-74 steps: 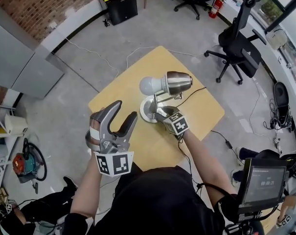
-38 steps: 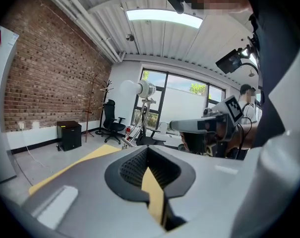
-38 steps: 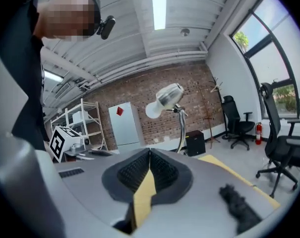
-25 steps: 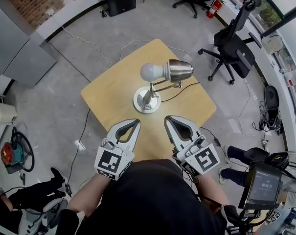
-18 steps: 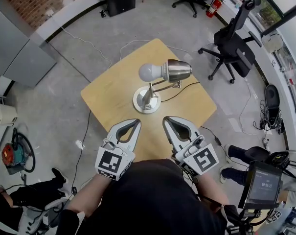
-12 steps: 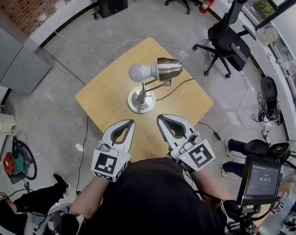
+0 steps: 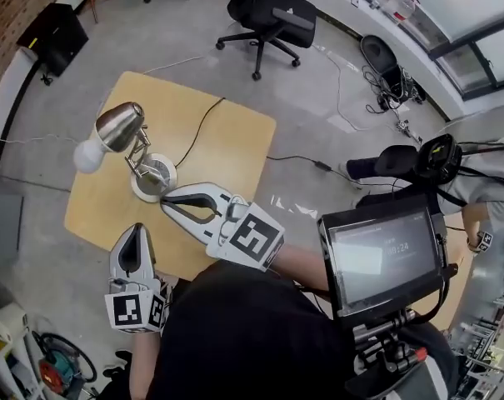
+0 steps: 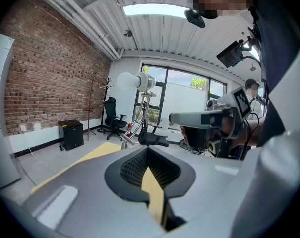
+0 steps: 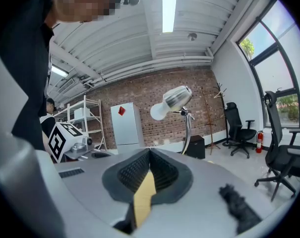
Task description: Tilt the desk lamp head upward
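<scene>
Lamp head point(image 7: 120, 126) seems roughly level above the surface point(image 7: 227, 140); left tongs point(image 7: 137, 232) and right tongs point(image 7: 165, 200), clenched empty at five o'clock, must open, grip and tip it upward.

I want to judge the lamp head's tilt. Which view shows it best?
The right gripper view: the lamp head appears side-on against the brick wall, its angle plain. The left gripper view shows it smaller, against bright windows. The head view looks down on it, foreshortening the tilt.
</scene>
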A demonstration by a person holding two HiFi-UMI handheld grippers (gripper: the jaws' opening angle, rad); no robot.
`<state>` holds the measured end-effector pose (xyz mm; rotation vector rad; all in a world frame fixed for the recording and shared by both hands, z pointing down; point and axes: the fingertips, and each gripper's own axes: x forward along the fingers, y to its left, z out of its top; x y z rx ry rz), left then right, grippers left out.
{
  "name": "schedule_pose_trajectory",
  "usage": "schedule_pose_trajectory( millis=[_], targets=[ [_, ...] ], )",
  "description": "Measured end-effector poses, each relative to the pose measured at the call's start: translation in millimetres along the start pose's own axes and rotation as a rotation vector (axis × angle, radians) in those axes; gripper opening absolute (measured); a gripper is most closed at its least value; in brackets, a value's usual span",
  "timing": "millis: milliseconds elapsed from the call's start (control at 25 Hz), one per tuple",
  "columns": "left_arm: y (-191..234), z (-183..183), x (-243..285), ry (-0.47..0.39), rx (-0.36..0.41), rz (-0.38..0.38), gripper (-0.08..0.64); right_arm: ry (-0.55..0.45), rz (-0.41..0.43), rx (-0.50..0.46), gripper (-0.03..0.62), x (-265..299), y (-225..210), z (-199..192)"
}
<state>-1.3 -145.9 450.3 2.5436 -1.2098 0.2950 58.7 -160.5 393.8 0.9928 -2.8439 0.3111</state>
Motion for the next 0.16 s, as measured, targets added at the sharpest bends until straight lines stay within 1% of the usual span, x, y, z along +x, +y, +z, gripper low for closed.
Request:
schedule_pose_trajectory(
  millis=[160],
  targets=[
    [-34.8,-0.8,15.0,-0.012,0.016,-0.064,0.008,-0.022,-0.058,0.011,0.005,-34.4,-9.0,-1.3]
  ],
)
